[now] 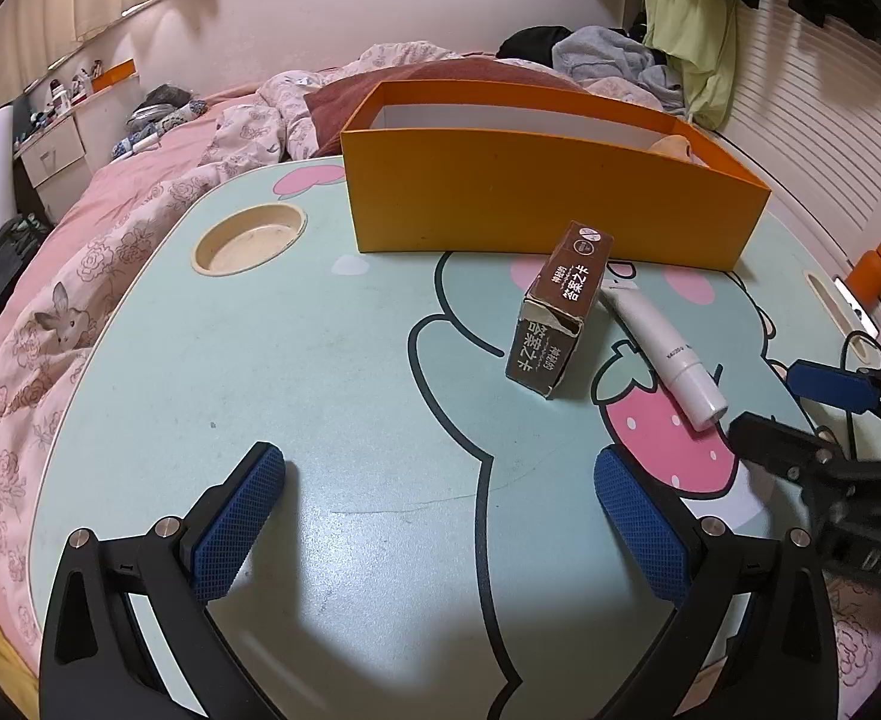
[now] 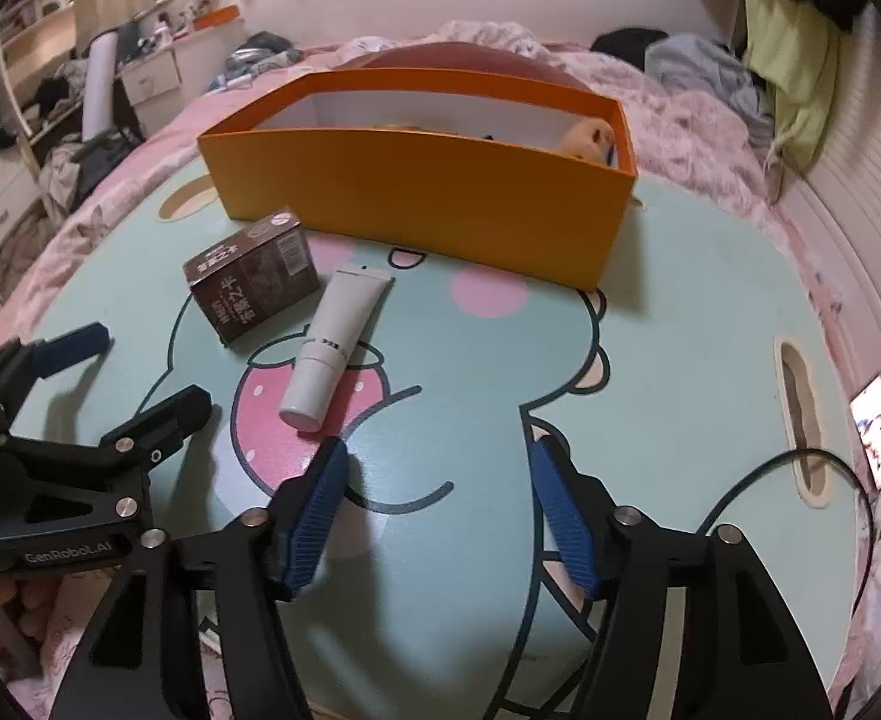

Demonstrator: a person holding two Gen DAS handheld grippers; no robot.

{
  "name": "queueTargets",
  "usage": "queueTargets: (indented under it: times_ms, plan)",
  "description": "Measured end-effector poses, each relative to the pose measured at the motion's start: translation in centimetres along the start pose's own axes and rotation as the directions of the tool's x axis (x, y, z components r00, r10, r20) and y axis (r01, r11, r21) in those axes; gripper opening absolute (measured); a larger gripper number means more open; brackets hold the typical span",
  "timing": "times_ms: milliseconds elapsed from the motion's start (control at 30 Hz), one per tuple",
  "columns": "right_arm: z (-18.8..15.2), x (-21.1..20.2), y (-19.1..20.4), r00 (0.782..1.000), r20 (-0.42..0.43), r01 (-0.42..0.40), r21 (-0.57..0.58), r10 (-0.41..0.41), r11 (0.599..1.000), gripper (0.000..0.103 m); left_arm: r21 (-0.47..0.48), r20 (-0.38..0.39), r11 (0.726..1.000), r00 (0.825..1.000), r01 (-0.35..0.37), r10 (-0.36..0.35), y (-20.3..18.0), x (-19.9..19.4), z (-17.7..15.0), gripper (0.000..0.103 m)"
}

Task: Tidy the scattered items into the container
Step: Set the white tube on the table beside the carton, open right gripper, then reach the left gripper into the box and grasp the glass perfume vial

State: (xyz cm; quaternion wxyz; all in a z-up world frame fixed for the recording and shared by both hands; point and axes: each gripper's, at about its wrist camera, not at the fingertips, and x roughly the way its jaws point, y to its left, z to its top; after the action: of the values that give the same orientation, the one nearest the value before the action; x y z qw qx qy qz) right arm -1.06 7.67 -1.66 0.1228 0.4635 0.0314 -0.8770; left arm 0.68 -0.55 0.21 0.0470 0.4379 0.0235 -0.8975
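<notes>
We hold both grippers with jaws apart and empty: left gripper (image 1: 440, 474), right gripper (image 2: 434, 468). The white plastic tube (image 2: 335, 339) and brown cardboard box (image 2: 254, 276) lie touching on the cartoon-printed table (image 1: 260, 372), near the orange rectangular cardboard container (image 2: 428, 192).

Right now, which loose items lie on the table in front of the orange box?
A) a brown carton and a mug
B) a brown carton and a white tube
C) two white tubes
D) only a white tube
B: the brown carton and the white tube lie side by side on the table, in front of the orange box.
</notes>
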Motion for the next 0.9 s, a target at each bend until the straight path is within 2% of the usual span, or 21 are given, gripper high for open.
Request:
queueTargets:
  times_ms: [67, 267, 300, 367, 433, 533, 567, 667, 733, 800, 900]
  plan:
    - [0.0, 0.2, -0.1, 1.0, -0.004, -0.005, 0.002, 0.005, 1.0, 0.077, 0.001, -0.002, 1.0, 1.0, 0.0, 0.0, 0.0, 0.0, 0.0, 0.103]
    - [0.0, 0.2, -0.2, 1.0, -0.005, -0.001, 0.008, 0.001, 1.0, 0.08, 0.001, -0.038, 1.0, 0.999, 0.017, -0.017, 0.1, -0.2, 0.5, 0.102]
    - [0.0, 0.2, -0.2, 1.0, -0.005, -0.003, 0.011, 0.003, 1.0, 0.081, -0.024, -0.019, 1.0, 1.0, 0.017, -0.017, 0.4, -0.9, 0.8, 0.101]
    - [-0.1, 0.2, -0.3, 1.0, -0.003, -0.005, 0.013, 0.005, 1.0, 0.081, -0.06, 0.081, 0.997, 0.996, 0.047, -0.042, 0.9, -3.8, 2.1, 0.101]
    - [-0.1, 0.1, -0.2, 1.0, -0.003, -0.004, 0.013, 0.004, 1.0, 0.082, -0.025, 0.159, 0.995, 0.983, 0.096, -0.091, 0.6, -6.6, 4.5, 0.101]
    - [-0.1, 0.2, -0.3, 1.0, -0.005, -0.004, 0.01, 0.004, 1.0, 0.084, 0.035, 0.173, 0.992, 0.977, 0.123, -0.128, -0.4, -8.1, 9.8, 0.101]
    - [-0.1, 0.2, -0.2, 1.0, -0.005, -0.004, 0.01, 0.005, 1.0, 0.084, 0.034, 0.158, 0.991, 0.978, 0.13, -0.134, -0.7, -7.6, 11.6, 0.101]
    - [-0.1, 0.1, -0.3, 1.0, -0.004, -0.006, 0.01, 0.006, 1.0, 0.084, 0.057, 0.017, 0.988, 0.989, 0.143, -0.144, -2.3, -3.7, 16.7, 0.099]
    - [-0.1, 0.1, -0.3, 1.0, -0.004, -0.006, 0.01, 0.006, 1.0, 0.084, 0.075, -0.09, 0.99, 0.989, 0.123, -0.116, -3.5, 0.0, 19.3, 0.087]
    - [-0.1, 0.1, -0.3, 1.0, -0.003, -0.007, 0.012, 0.007, 1.0, 0.084, 0.072, -0.146, 0.994, 0.987, 0.083, -0.072, -4.2, 3.1, 20.6, 0.087]
    - [-0.2, 0.1, -0.5, 1.0, 0.001, -0.011, 0.013, 0.011, 1.0, 0.084, 0.034, -0.249, 0.998, 0.967, 0.054, -0.044, -4.4, 7.8, 21.1, 0.086]
